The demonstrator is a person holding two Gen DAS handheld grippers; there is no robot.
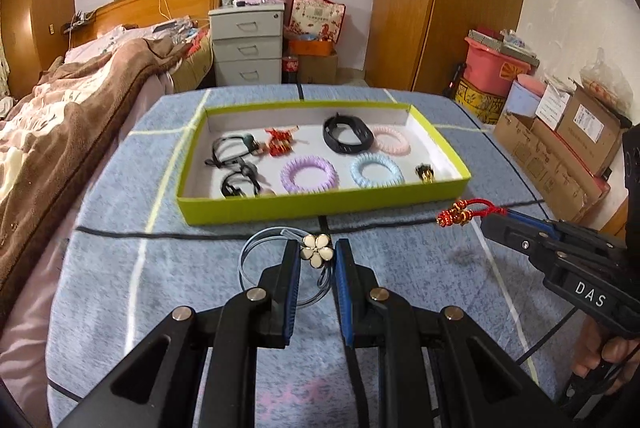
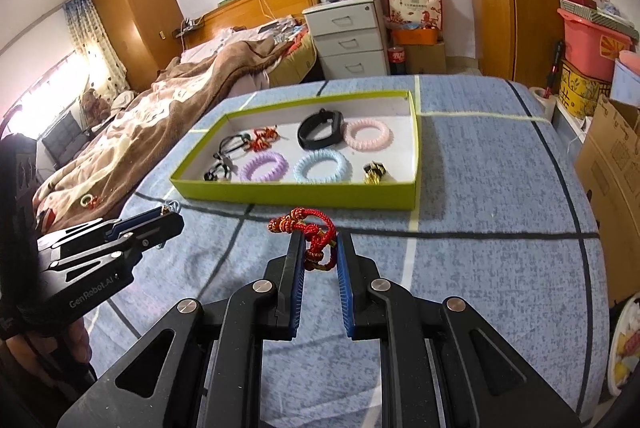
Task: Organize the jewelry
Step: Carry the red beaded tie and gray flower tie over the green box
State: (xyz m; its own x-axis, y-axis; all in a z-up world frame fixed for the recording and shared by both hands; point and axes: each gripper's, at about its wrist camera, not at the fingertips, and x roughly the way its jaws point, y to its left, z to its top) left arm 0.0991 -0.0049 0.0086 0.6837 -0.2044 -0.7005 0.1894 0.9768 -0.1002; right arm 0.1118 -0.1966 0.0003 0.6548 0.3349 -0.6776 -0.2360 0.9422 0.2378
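Green-walled tray (image 1: 320,204) lay on the blue cloth; just before it, the left gripper (image 1: 318,256) pinched a flower bangle (image 1: 317,251), and the right gripper (image 2: 319,248) clamped a red cord bracelet (image 2: 308,224), both lifted.

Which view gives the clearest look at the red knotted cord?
The right wrist view: the red knotted cord sits close and centred, pinched between the right tongs, with its loops and gold beads readable. In the left wrist view the cord is small at the right side, sticking out from the tongs' tip, seen side-on.
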